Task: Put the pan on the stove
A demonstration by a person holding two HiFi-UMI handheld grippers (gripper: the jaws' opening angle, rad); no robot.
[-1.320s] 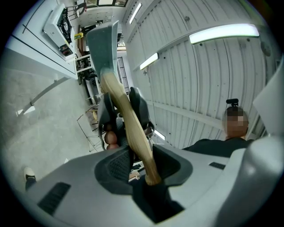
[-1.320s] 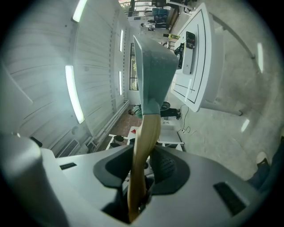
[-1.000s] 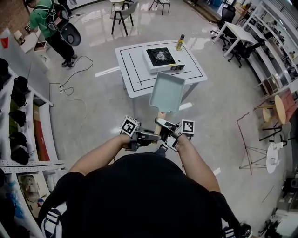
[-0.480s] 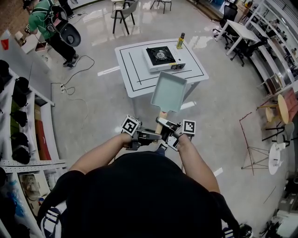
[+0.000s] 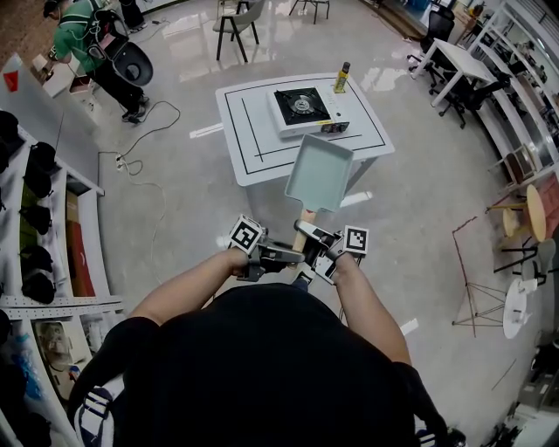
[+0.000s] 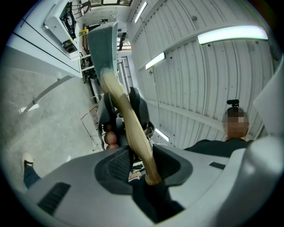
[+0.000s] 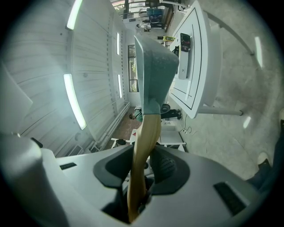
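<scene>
A large workroom with a glossy grey floor (image 5: 175,201) spreads below, and nearest is the person's dark-sleeved body with both forearms reaching forward. The left hand-held gripper (image 5: 284,255) has its jaws clamped narrowly on the butt end of a pale wooden handle (image 5: 303,227); the left gripper view shows both pads pressed against the wood. The right hand-held gripper (image 5: 313,237) is closed on the same handle just ahead of the left one, with the wood pinched between its pads in the right gripper view.

The handle belongs to a shallow rectangular grey-green pan (image 5: 318,173), carried in the air over the floor. In the head view its far end overlaps the near edge of a white square tabletop marked with black lines (image 5: 253,131).

A portable gas stove with a black top and single burner (image 5: 301,106) sits towards the tabletop's far edge, right of the middle, well apart from the pan. A yellow bottle with a dark cap (image 5: 341,79) stands near the far right corner, just beyond the stove.

Beyond the tabletop stand a grey chair (image 5: 236,22) and, far left, a person in a green top (image 5: 87,39).
</scene>
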